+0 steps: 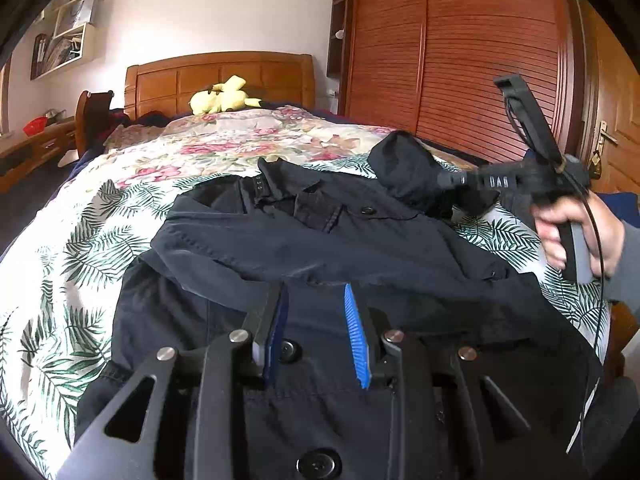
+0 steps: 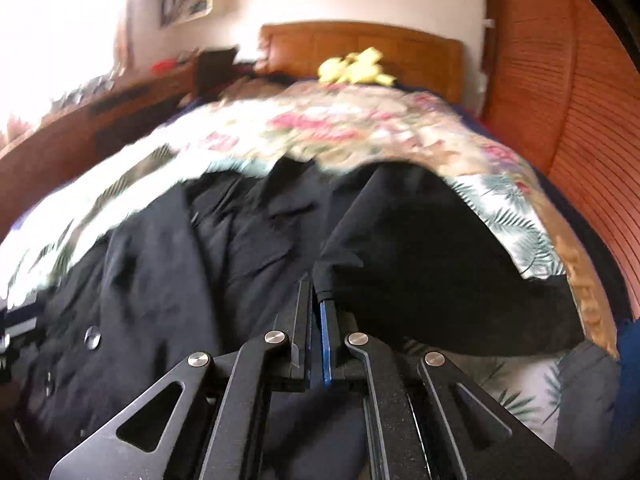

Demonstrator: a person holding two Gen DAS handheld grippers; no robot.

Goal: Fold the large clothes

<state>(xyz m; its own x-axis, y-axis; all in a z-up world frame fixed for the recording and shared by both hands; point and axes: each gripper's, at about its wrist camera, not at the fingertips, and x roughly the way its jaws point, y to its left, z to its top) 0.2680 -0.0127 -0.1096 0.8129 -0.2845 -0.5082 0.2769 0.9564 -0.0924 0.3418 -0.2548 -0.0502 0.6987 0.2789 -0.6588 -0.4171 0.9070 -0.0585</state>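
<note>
A large dark navy jacket (image 1: 320, 240) lies spread on the leaf-print bedcover (image 1: 80, 248), collar toward the headboard. My left gripper (image 1: 316, 308) hovers low over the jacket's lower front. Its blue pads (image 1: 354, 332) stand apart with only flat fabric and a button showing between them. At the right, a hand holds my right gripper (image 1: 446, 181), which is shut on the jacket's sleeve (image 1: 404, 168) and holds it raised off the bed in a dark bulge. In the right wrist view its fingers (image 2: 320, 286) pinch the sleeve edge (image 2: 420, 240), and the picture is blurred by motion.
A yellow plush toy (image 1: 222, 98) lies by the wooden headboard (image 1: 220, 76). A slatted wooden wardrobe (image 1: 460, 52) and a door (image 1: 616, 128) stand along the right of the bed. A desk with a chair (image 1: 90, 116) is at the left, under wall shelves (image 1: 68, 36).
</note>
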